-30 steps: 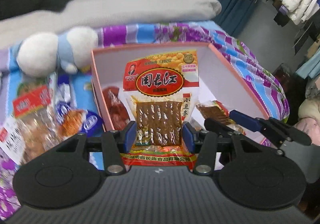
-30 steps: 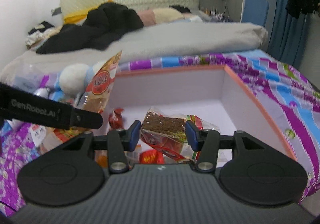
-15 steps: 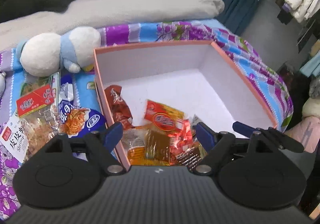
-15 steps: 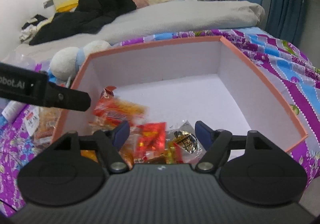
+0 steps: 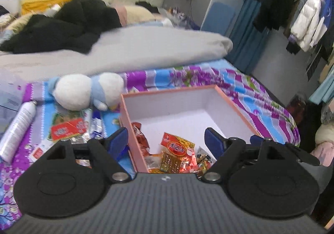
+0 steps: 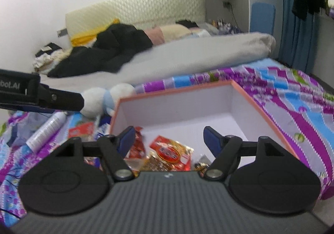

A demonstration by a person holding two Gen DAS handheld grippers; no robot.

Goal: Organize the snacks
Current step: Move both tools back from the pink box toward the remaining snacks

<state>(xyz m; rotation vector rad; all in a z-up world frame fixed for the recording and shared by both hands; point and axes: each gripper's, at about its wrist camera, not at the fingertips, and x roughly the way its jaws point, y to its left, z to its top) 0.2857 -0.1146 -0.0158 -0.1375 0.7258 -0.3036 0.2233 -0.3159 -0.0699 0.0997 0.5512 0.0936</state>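
Left gripper [image 5: 166,140]: black two-finger tool with blue pads; jaws have just been opening and now stand wide apart, nothing between the pads.
Right gripper [image 6: 168,138]: same build; jaws have just been opening and now stand apart, gripping nothing.
Container: salmon-pink cardboard box with white interior [image 5: 231,106], lid off, resting on the purple-and-blue floral bedsheet [image 5: 240,81].
Snacks in box: red-and-orange foil snack packets [image 5: 177,150] lie piled in the near left corner of the box floor; the far part of the floor is bare.
Snacks outside box: red-labelled clear snack bags [image 5: 68,129] lie on the sheet just left of the box wall.
Plush toy: white-and-blue soft toy [image 5: 87,90], on the sheet near the far left corner of the box.
Can: white cylindrical spray can [image 5: 18,127], lying on its side, well left of the box.
Background: grey duvet [image 5: 135,50] and black garment [image 5: 62,23] behind the sheet.
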